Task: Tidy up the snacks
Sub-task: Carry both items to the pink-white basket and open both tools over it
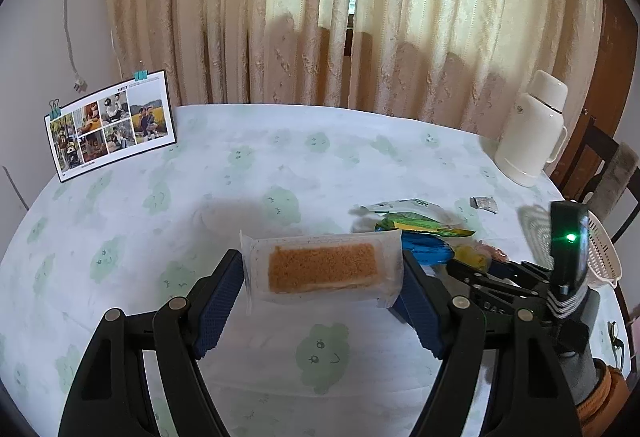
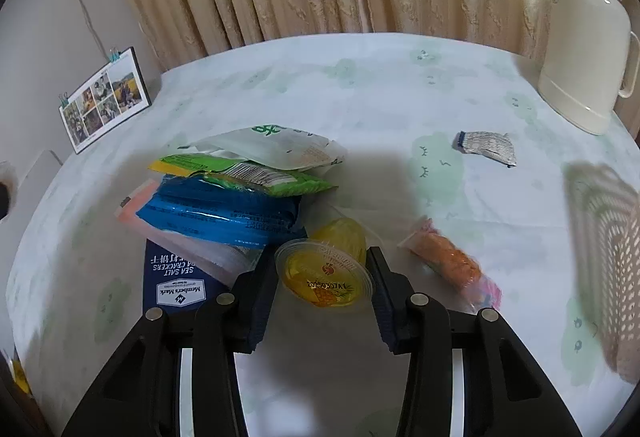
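The left hand-held gripper (image 1: 323,279) clenched a clear-wrapped orange cake bar (image 1: 323,268) above the desk (image 1: 248,157), apparently bound for the basket (image 2: 604,261); the right hand-held gripper (image 2: 322,279) grasped a pineapple jelly cup (image 2: 325,277) beside the snack pile (image 2: 236,189).

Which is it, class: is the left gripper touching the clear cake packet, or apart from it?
Touching: in the left wrist view, both fingers of the left gripper press the ends of the clear cake packet.
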A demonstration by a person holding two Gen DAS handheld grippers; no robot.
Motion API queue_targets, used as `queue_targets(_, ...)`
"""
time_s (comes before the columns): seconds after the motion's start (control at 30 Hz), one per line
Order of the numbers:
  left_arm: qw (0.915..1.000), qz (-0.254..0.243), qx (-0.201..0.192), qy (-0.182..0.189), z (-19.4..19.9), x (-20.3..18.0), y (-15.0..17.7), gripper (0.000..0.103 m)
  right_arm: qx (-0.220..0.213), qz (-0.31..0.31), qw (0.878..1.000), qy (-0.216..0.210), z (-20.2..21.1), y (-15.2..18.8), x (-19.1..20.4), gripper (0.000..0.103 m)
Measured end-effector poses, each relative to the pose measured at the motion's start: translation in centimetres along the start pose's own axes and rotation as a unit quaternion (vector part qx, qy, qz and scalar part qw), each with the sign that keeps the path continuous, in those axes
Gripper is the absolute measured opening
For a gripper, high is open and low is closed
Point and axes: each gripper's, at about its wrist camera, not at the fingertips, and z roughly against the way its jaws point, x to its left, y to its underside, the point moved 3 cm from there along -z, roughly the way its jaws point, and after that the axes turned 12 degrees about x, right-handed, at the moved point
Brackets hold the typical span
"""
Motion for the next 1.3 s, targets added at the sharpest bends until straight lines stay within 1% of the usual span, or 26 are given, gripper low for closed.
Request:
queue_targets(0.1,1.0000,0.001,0.000,0.000,-0.1,-0.1,0.0,0.073,-0.018,0.000,1.000,-0.003,1.1,0.3,0.0,0.045)
queue_targets(0.2,1.0000,-0.002,-0.001,-0.001,-0.1,-0.1,-0.1,0.073,-0.046,-0.004,0.999,-0.006,3.1,0.5,-0.3,0.045)
queue_targets(0.33,0.9999,-0.014,-0.005,-0.005,0.1,-1.0,-0.2,0.073,-0.095,-0.016,0.995,-0.006,6.5,0.5,-1.2,0.045)
queue_targets(0.5,0.9994,-0.033,-0.013,-0.007,0.6,-3.1,-0.7,0.073,-0.161,-0.046,0.986,0.015,11.2,0.6,-3.5,0.045)
queue_targets(0.6,0.9989,-0.045,-0.017,-0.002,0.8,-4.7,-1.0,0.073,-0.195,-0.074,0.977,0.049,13.7,1.2,-5.8,0.045)
queue_targets(0.73,0.9978,-0.063,-0.021,0.004,1.0,-6.9,-1.3,0.073,-0.213,-0.116,0.967,0.082,15.8,2.0,-9.1,0.045)
queue_targets(0.83,0.9968,-0.076,-0.024,0.008,1.2,-8.5,-1.5,0.073,-0.217,-0.152,0.959,0.102,16.8,2.8,-11.9,0.045)
queue_targets(0.9,0.9960,-0.085,-0.026,0.011,1.3,-9.5,-1.7,0.073,-0.215,-0.170,0.955,0.116,17.1,3.2,-13.5,0.045)
queue_targets(1.03,0.9944,-0.101,-0.028,0.016,1.3,-11.5,-1.9,0.073,-0.198,-0.205,0.948,0.144,16.8,3.9,-17.0,0.046)
queue_targets(1.1,0.9935,-0.109,-0.025,0.019,1.1,-12.5,-2.0,0.074,-0.195,-0.226,0.942,0.152,16.8,4.6,-18.6,0.048)
queue_targets(1.17,0.9928,-0.116,-0.021,0.025,0.8,-13.4,-2.1,0.074,-0.197,-0.242,0.939,0.147,17.1,5.2,-19.6,0.049)
queue_targets(1.3,0.9904,-0.133,-0.013,0.037,0.3,-15.8,-2.3,0.074,-0.211,-0.258,0.931,0.148,18.2,6.0,-20.1,0.054)
